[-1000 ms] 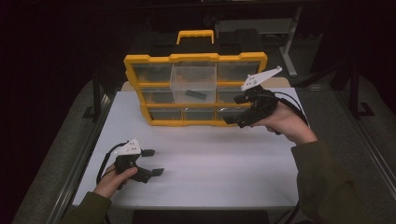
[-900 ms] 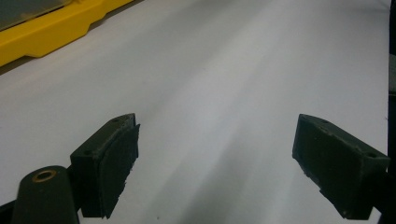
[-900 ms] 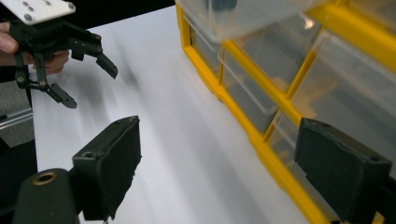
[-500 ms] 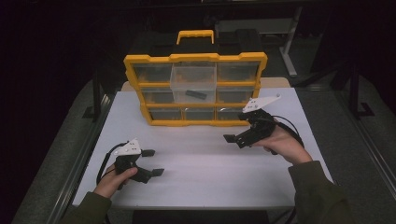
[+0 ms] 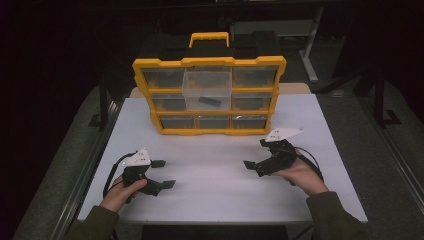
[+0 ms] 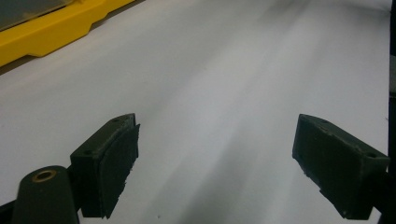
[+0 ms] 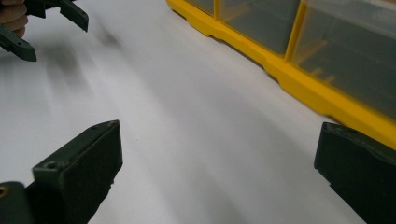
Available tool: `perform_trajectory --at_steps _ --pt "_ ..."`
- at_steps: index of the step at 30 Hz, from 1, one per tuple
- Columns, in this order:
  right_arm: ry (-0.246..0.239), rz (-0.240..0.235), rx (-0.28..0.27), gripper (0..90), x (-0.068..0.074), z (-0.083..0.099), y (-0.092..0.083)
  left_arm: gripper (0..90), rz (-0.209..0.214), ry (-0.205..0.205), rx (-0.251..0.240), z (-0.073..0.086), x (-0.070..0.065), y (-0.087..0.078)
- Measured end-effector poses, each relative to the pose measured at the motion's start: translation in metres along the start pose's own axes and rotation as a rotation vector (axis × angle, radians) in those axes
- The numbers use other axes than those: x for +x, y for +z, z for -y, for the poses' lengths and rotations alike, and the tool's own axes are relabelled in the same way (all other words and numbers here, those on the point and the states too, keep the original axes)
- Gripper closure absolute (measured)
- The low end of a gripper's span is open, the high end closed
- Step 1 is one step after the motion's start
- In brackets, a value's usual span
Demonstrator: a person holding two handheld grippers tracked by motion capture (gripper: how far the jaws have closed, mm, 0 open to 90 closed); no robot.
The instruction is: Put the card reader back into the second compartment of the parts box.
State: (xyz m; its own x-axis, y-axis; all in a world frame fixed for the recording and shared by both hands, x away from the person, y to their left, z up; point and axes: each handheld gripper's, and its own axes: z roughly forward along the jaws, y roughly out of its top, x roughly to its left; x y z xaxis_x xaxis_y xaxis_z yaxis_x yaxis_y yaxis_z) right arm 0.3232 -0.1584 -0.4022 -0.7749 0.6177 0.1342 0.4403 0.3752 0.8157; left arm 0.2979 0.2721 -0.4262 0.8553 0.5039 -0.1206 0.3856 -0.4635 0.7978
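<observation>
here the right gripper [image 5: 254, 159] sits low over the white table [image 5: 215, 175], in front of the yellow organizer [image 5: 210, 95] and apart from it, jaws spread wide after just opening, nothing between them. the left gripper [image 5: 163, 174] rests near the table's left front, also wide open and empty. the middle drawer [image 5: 207, 90] juts out with a small dark part [image 5: 209, 101] inside, too blurred to identify; the other drawers' contents are dim.
</observation>
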Motion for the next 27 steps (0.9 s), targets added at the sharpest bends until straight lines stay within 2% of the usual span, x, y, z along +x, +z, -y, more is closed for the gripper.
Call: perform_trajectory --at_steps 4,11,17,18,27 --pt "0.011 0.002 0.010 0.7 0.001 0.018 0.001 14.2 0.004 0.002 0.002 0.000 -0.001 0.000" --pt "0.039 0.021 0.006 0.7 0.000 0.040 -0.002 14.2 0.004 0.004 0.001 0.000 -0.002 0.000" --pt "0.058 0.028 -0.011 0.7 -0.001 0.049 -0.008 14.2 0.004 0.006 0.003 0.000 -0.002 0.000" --pt "0.057 0.035 -0.020 0.7 -0.002 0.056 -0.012 14.2 0.005 0.007 0.003 0.001 -0.002 0.000" --pt "0.043 0.035 -0.006 0.8 -0.003 0.064 -0.016 14.2 0.002 0.008 0.007 0.001 -0.002 0.000"
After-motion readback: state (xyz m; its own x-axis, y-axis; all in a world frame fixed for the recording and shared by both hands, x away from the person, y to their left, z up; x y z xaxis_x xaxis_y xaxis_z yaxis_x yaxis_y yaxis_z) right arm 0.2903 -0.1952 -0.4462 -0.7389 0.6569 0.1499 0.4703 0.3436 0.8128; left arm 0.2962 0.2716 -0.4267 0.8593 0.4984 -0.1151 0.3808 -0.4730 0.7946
